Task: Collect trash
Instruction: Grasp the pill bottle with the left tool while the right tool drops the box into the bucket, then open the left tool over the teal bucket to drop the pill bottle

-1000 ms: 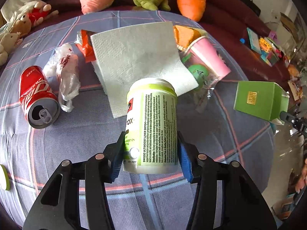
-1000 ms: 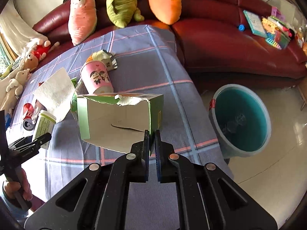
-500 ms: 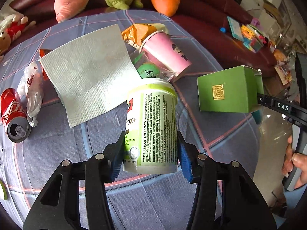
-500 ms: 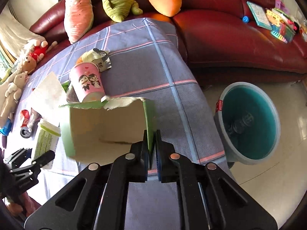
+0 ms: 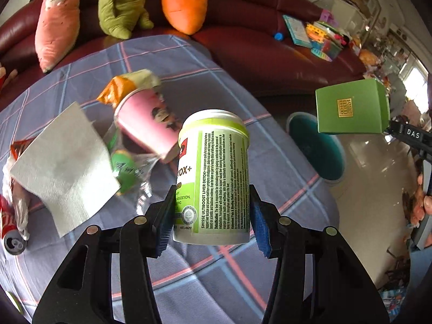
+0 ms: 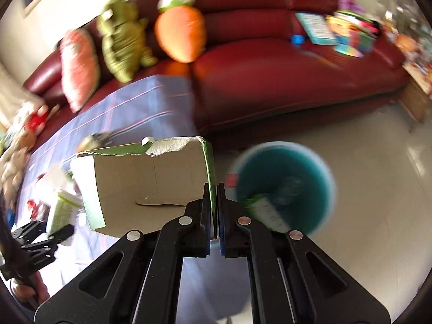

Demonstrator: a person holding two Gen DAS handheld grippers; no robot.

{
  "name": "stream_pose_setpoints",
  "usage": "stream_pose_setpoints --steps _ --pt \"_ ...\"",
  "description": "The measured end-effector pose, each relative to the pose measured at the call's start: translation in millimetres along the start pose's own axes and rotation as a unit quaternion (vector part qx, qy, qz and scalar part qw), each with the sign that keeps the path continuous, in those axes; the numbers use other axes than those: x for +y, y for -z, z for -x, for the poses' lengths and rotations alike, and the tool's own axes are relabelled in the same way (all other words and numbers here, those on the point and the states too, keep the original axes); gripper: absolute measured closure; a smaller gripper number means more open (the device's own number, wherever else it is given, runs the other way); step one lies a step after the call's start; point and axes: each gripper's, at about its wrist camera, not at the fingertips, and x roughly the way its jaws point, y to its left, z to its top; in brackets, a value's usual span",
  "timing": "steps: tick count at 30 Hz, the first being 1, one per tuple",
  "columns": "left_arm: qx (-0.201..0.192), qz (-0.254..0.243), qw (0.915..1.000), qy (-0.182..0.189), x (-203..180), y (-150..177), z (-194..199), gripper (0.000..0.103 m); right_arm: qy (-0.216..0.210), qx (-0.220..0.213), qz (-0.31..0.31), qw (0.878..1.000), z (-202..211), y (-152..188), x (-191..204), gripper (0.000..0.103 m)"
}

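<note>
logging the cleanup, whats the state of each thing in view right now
left gripper: shut on the supplement bottle
supplement bottle: capped, held off the table
right gripper: shut on the green box wall
green box: torn open, empty, held in the air
teal bin: open, on the floor, some trash inside
pink cup: tipped on its side
soda can: opened, lying down
paper towel: unfolded, draped over other trash

Red leather sofa (image 6: 283, 75), glossy pale floor (image 6: 378, 162)

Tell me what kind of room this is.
Most likely a home living room: a dark red leather sofa lined with plush toys like the orange carrot plush, and a low table under a purple plaid cloth.
</note>
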Motion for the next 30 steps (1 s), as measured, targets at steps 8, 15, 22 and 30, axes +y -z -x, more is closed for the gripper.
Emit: stream_pose_setpoints --steps 8,15,22,30 --pt "0.001 -0.067 0.9971 0.035 -82.1 -37.5 -29.9 0.052 0.058 0.037 -0.062 0.996 -17.9 11.7 -93.8 0.098" --pt "0.021 -0.085 0.9949 0.049 -124.7 -54.4 -62.6 0.052 0.041 0.081 -0.07 0.993 -59.2 16.1 -110.1 0.084" --pt "0.04 -0.097 0.993 0.053 -143.6 -59.4 -87.2 0.052 0.049 0.073 -0.067 0.994 -60.1 16.1 -117.9 0.059" --pt "0.06 -0.12 0.9892 0.059 -166.9 -62.6 -114.4 0.052 0.064 0.068 -0.077 0.993 -54.0 14.2 -135.1 0.027"
